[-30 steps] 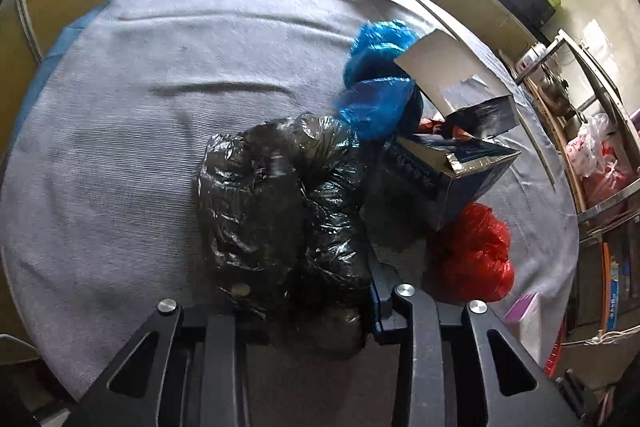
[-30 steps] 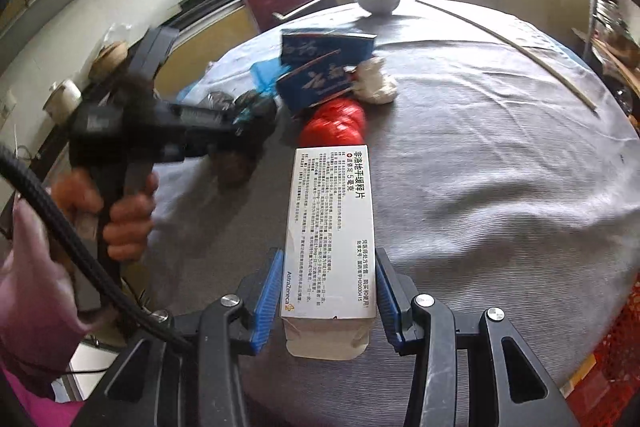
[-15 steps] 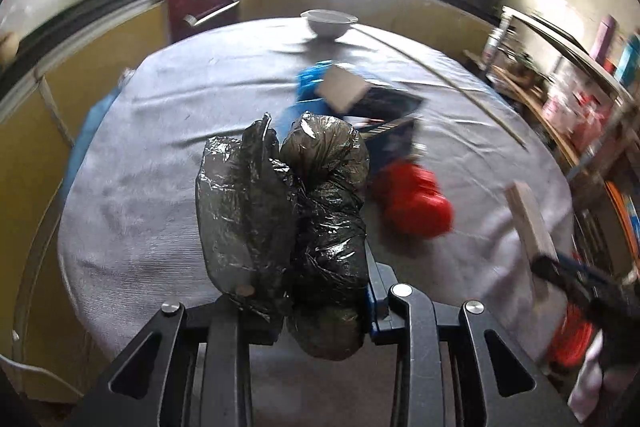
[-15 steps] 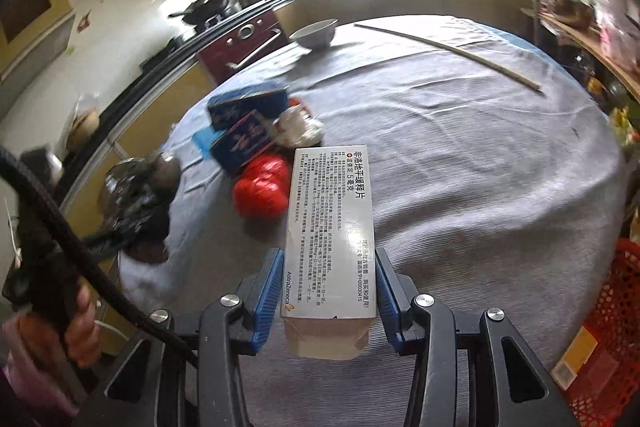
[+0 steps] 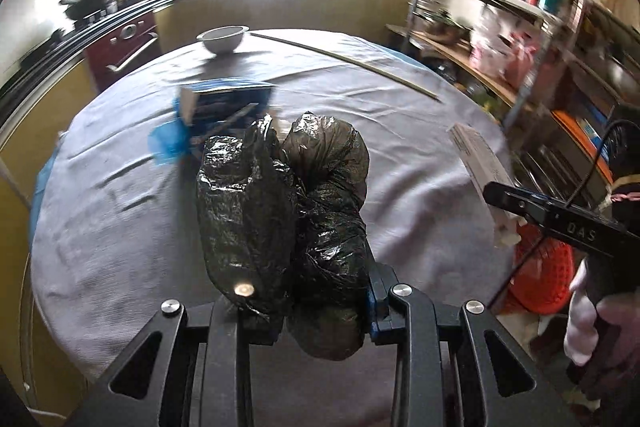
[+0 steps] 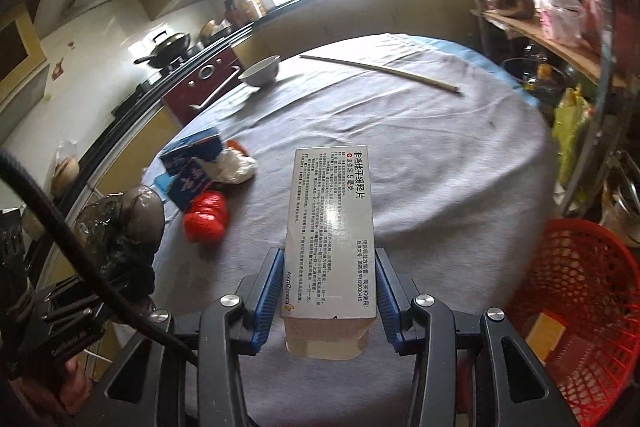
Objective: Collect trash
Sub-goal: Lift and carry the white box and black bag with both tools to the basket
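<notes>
My left gripper [image 5: 316,311] is shut on a crumpled black plastic bag [image 5: 284,207] and holds it above the round grey table [image 5: 400,147]. My right gripper [image 6: 328,299] is shut on a white medicine box [image 6: 332,223] with black print, held above the table's near edge. That box [image 5: 480,167] and the right gripper show at the right in the left wrist view. The black bag [image 6: 120,227] shows at the left in the right wrist view. A red basket [image 6: 576,307] with some trash stands on the floor at the lower right.
On the table lie a red bag [image 6: 206,221], a blue box [image 6: 192,167], a white crumpled bag [image 6: 236,167], a blue bag [image 5: 168,143], a white bowl [image 6: 262,71] and a long stick [image 6: 380,69]. Shelves [image 6: 560,27] stand right of the table.
Both grippers have lifted and swung right with their loads. The table pile has dropped back and left in both views. The red basket has come into the right wrist view.
</notes>
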The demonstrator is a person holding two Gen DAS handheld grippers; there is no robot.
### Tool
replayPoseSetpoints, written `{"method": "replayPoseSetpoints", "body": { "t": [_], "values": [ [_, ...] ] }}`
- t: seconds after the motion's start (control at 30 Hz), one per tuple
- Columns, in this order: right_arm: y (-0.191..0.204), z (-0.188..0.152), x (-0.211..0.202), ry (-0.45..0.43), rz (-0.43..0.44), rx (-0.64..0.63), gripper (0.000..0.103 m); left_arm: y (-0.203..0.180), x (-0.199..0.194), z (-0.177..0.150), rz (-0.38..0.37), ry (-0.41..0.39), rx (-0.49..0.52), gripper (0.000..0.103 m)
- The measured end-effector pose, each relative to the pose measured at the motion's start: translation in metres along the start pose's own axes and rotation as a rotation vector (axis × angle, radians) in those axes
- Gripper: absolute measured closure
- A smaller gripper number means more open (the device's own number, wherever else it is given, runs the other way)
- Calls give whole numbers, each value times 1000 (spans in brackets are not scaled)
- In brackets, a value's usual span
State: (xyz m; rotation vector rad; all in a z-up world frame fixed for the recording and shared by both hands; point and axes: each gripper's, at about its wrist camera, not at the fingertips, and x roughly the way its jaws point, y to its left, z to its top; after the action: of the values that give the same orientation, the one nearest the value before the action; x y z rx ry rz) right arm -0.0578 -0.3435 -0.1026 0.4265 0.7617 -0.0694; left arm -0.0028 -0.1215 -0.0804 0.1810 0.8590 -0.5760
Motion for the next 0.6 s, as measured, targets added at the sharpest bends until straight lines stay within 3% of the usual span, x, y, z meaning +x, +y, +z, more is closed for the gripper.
{"method": "replayPoseSetpoints", "body": {
  "t": [0.37, 0.6],
  "values": [
    [-76, -21, -37, -42, -95, 139, 56, -74, 8, 13, -65, 5, 183, 70],
    [-135, -34, -75, -95, -187, 262, 56, -131, 21, 30, -183, 19, 270, 70]
  ]
}}
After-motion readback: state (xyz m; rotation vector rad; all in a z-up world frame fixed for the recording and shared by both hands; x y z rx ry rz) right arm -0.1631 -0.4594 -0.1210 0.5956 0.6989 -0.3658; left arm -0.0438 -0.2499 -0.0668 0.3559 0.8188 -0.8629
